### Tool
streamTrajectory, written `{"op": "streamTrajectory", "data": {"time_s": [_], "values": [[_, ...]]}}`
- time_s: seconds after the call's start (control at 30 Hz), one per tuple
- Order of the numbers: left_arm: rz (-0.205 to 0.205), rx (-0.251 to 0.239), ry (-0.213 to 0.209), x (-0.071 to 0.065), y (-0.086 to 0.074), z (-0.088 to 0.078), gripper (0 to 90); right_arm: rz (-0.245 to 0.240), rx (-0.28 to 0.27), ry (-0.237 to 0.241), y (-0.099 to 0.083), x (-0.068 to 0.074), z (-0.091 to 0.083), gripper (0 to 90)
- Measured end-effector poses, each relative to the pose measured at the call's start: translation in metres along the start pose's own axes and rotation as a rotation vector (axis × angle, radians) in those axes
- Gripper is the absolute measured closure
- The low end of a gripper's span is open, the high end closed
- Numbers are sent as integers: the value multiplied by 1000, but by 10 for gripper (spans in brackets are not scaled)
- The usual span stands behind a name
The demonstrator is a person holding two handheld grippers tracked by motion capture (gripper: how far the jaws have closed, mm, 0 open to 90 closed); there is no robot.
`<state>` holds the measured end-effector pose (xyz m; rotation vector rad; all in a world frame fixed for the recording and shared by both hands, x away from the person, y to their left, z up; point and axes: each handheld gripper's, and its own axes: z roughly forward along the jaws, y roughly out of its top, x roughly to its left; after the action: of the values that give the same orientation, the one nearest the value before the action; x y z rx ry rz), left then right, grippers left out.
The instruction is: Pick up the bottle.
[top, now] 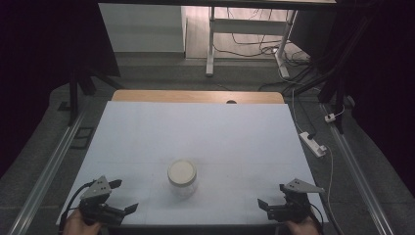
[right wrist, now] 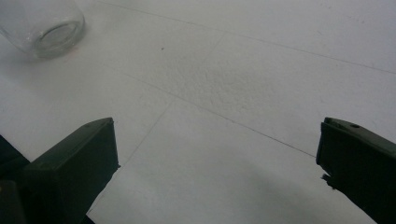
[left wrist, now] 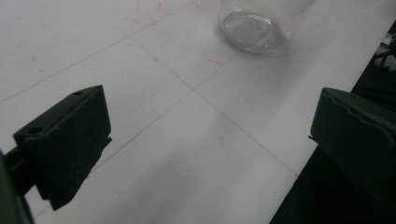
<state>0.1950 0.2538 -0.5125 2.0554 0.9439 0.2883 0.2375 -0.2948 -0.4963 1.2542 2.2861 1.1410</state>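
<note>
A clear glass jar [top: 182, 177] with a white lid stands upright near the front middle of the white table [top: 195, 132]. My left gripper [top: 125, 196] is at the front left corner, open and empty, well to the left of the jar. My right gripper [top: 272, 195] is at the front right corner, open too, with nothing between its jaws. In the left gripper view the jar's base [left wrist: 261, 25] lies far ahead of the spread jaws of the left gripper [left wrist: 210, 135]. In the right gripper view the jar [right wrist: 44, 23] is at the upper left, far from the right gripper [right wrist: 217, 158].
A bare wooden strip [top: 195, 96] runs along the table's far edge. A white power strip [top: 313, 143] and cables lie on the floor to the right. Metal rails [top: 49, 169] flank both sides. A white desk frame [top: 210, 44] stands at the back.
</note>
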Motion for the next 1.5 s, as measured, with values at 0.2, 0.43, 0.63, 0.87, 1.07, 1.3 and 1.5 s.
{"op": "streamTrajectory", "data": {"time_s": [0.2,0.43,0.63,0.87,1.07,1.3,1.5], "values": [[13,15,2,0,9,12,0,-6,1,-3,0,0,0,0],[29,17,-23,-3,25,30,0,-7,2,-1,0,1,0,0],[61,27,-41,-7,40,41,0,-7,7,1,0,1,1,0],[55,12,-92,-10,57,53,0,-10,9,3,0,1,1,0],[73,20,-114,-17,68,61,0,-15,9,6,0,1,1,0],[54,-12,-171,-22,76,78,0,-19,9,11,0,1,1,0],[95,-9,-187,-27,82,91,0,-22,10,16,0,2,1,0]]}}
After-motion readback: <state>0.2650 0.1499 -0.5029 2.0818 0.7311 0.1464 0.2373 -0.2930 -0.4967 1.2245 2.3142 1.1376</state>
